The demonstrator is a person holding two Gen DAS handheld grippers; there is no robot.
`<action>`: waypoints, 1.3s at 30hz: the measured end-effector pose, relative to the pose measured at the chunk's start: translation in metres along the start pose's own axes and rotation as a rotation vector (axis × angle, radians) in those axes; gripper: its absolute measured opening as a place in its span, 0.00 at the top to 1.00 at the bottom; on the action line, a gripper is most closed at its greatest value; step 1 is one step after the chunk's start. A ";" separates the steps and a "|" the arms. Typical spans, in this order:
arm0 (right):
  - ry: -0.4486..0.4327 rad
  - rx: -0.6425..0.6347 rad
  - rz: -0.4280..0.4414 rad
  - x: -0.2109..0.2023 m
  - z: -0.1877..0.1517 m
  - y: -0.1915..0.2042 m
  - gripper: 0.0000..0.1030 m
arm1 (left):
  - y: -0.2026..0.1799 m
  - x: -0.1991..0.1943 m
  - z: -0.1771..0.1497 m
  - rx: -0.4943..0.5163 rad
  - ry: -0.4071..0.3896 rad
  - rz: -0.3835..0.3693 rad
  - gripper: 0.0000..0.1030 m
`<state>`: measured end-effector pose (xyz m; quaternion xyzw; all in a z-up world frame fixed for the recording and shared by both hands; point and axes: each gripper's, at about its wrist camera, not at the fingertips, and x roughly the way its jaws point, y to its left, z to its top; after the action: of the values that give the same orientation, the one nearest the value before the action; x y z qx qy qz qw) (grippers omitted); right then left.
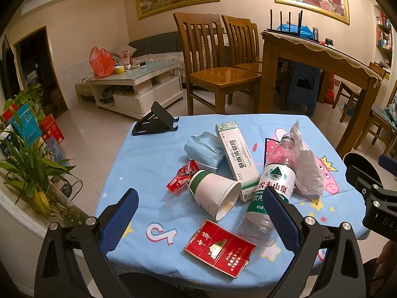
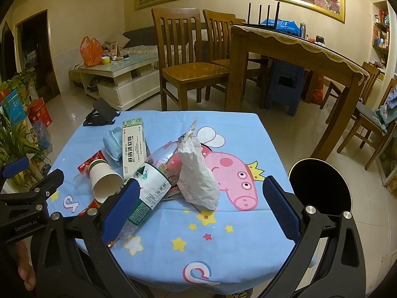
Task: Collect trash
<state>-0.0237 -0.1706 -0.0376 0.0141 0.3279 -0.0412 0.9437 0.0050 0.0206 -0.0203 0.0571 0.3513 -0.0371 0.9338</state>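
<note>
Trash lies on a small table with a blue cartoon cloth (image 1: 153, 154) (image 2: 238, 129): a tipped paper cup (image 1: 213, 195) (image 2: 104, 181), an empty plastic bottle (image 1: 270, 191) (image 2: 151, 181), a red cigarette pack (image 1: 219, 247), a red candy wrapper (image 1: 182, 175) (image 2: 90, 161), a blue face mask (image 1: 203, 150) (image 2: 111, 144), a white ointment box (image 1: 237, 156) (image 2: 132, 144) and a crumpled white paper bag (image 1: 306, 171) (image 2: 196, 173). My left gripper (image 1: 198, 219) hovers open above the near edge, around the cup and pack. My right gripper (image 2: 202, 211) hangs open just before the paper bag.
A black phone stand (image 1: 155, 120) (image 2: 101, 114) sits at the table's far left corner. A round black bin (image 2: 320, 186) (image 1: 359, 166) stands on the floor to the right. Behind are wooden chairs (image 1: 213, 64), a wooden dining table (image 1: 320, 57), and plants (image 1: 27, 159) at left.
</note>
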 end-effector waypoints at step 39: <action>0.014 -0.024 0.000 0.004 0.000 0.012 0.05 | 0.007 -0.002 0.003 -0.008 0.001 -0.006 0.06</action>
<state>-0.0200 -0.1591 -0.0399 0.0032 0.3348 -0.0374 0.9415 0.0068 0.0270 -0.0163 0.0526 0.3522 -0.0385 0.9337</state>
